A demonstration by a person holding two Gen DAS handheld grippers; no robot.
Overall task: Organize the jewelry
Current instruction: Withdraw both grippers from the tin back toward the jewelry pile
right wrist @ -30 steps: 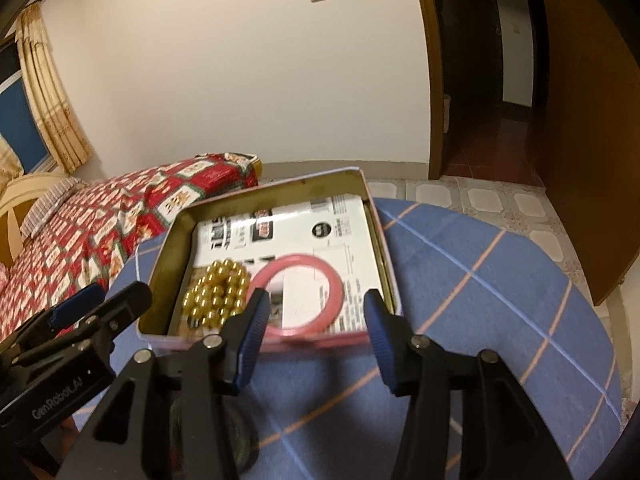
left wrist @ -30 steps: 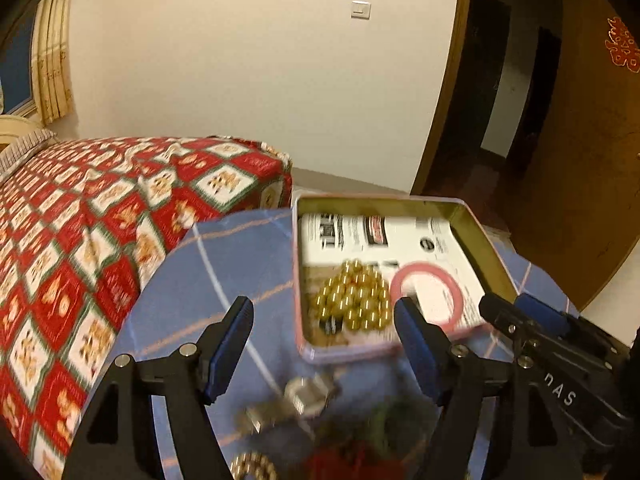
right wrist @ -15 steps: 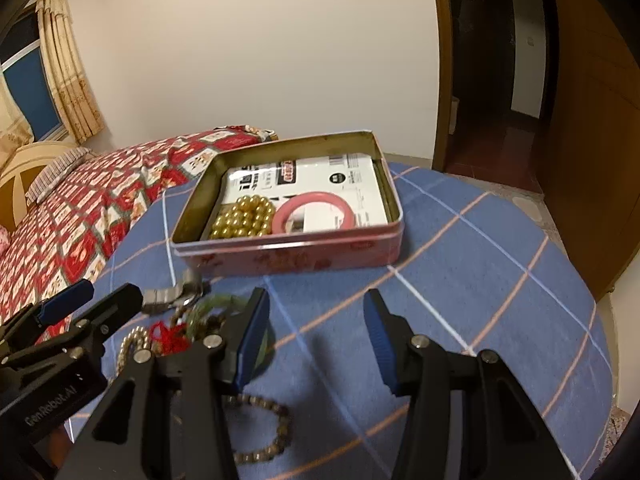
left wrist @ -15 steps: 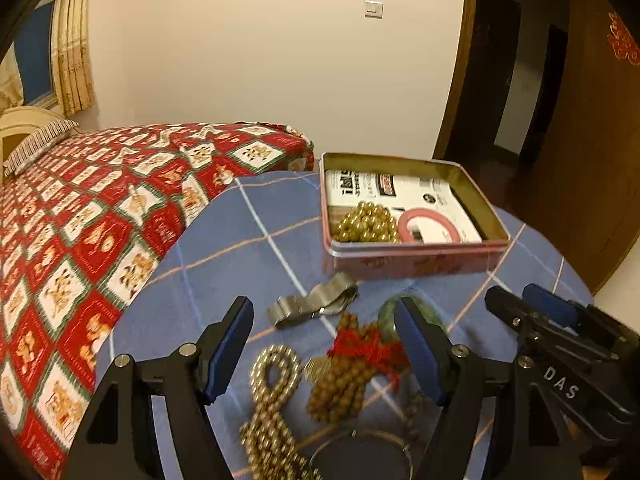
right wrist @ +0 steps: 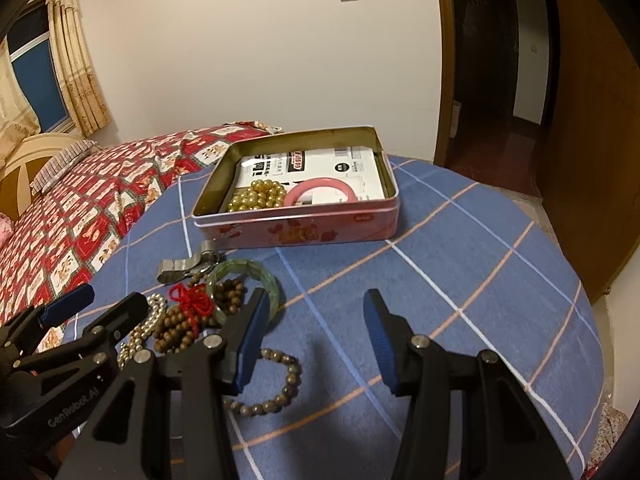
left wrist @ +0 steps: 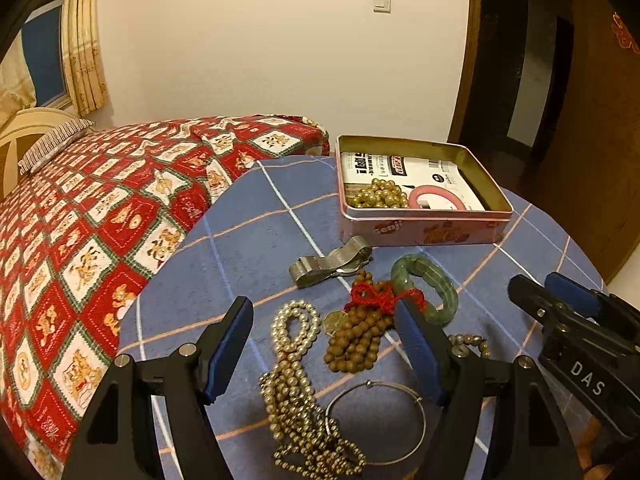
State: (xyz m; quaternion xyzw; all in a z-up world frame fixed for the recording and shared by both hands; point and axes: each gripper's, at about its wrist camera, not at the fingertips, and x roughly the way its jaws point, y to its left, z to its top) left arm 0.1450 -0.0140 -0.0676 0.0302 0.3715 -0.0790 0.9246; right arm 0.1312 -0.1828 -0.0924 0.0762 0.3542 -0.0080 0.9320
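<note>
Reading "DAS" on the right tongs [left wrist: 560, 296], "Fenji" on the pink tin [left wrist: 424, 230].

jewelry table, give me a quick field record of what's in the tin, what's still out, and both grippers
in tin: gold bead strand, pink bangle
on cloth: watch, green bangle, brown beads with red cord, pearl strand, thin wire bangle, dark bead bracelet
left gripper: open, empty, above the loose pile
right gripper: open, empty
</note>
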